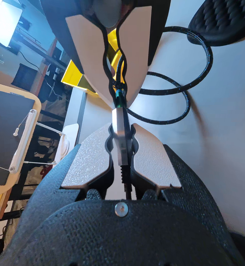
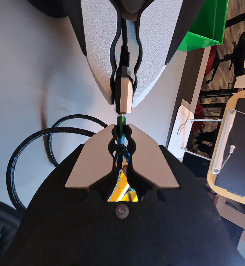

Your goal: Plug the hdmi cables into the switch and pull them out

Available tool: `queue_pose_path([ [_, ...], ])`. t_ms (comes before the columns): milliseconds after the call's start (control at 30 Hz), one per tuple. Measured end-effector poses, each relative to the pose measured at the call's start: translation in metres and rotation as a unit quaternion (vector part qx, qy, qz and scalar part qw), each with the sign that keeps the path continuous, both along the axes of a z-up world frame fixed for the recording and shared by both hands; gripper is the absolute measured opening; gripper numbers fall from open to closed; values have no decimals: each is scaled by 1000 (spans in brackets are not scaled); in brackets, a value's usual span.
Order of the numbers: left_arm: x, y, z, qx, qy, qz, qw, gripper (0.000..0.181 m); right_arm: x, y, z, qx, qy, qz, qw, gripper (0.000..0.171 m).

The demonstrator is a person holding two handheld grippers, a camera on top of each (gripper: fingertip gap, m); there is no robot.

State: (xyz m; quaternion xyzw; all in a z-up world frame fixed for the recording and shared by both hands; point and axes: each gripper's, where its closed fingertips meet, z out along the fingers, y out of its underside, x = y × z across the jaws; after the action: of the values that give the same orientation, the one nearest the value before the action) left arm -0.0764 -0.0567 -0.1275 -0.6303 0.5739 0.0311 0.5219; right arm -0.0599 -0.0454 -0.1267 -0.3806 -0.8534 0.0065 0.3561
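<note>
**Operator:** Facing each other tip to tip above the white table [image 1: 205, 108], the two grippers each hold one connector. Confirm the left side.

**Inspector:** Left gripper [image 1: 121, 134]: fingers clenched on the silver connector [image 1: 119, 129]. The silver body runs lengthwise between the white finger pads [image 1: 90, 158], its nose projecting past the fingertips. A ribbed black strain relief [image 1: 124, 174] trails back from it between the fingers.

**Operator:** Right side?

**Inspector:** Right gripper [image 2: 120, 127]: fingers clenched on the green connector [image 2: 120, 126], a small green barrel with a blue collar behind it. The braided black cable [image 2: 32, 144] with blue flecks leaves the rear of that barrel, passes between the fingers, and loops in coils over the table.

**Operator:** State of the joint between the two connectors?

**Inspector:** In the right wrist view, a short metal tip at the nose of the silver connector [image 2: 124, 93] meets the end of the green barrel. The two bodies are in line. How deeply the tip is seated cannot be told. In the left wrist view the green connector [image 1: 119, 100] sits right at the silver nose, gripped at the tips of the right gripper [image 1: 119, 103].

**Operator:** Surroundings?

**Inspector:** A yellow bin [image 1: 74, 76] stands beyond the right gripper in the left wrist view. A green bin [image 2: 205, 28] shows at the table edge in the right wrist view. A black mesh object [image 1: 222, 21] lies at the upper right of the table.
</note>
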Motion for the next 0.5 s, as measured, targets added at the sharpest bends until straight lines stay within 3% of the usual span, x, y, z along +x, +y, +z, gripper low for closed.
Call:
queue_pose_path([
  [267,9,4,1,-5,16,8,1000,23,17,7,1,40,-16,-2,999,12],
  [333,-27,13,-4,-4,55,76,996,23,59,53,-8,103,-84,-76,988,12],
  [400,-63,13,0,-17,-4,109,994,22,80,50,4,-3,-5,-77,997,11],
  [500,-74,13,14,-5,-60,114,992,22,99,57,66,-20,88,-114,989,12],
])
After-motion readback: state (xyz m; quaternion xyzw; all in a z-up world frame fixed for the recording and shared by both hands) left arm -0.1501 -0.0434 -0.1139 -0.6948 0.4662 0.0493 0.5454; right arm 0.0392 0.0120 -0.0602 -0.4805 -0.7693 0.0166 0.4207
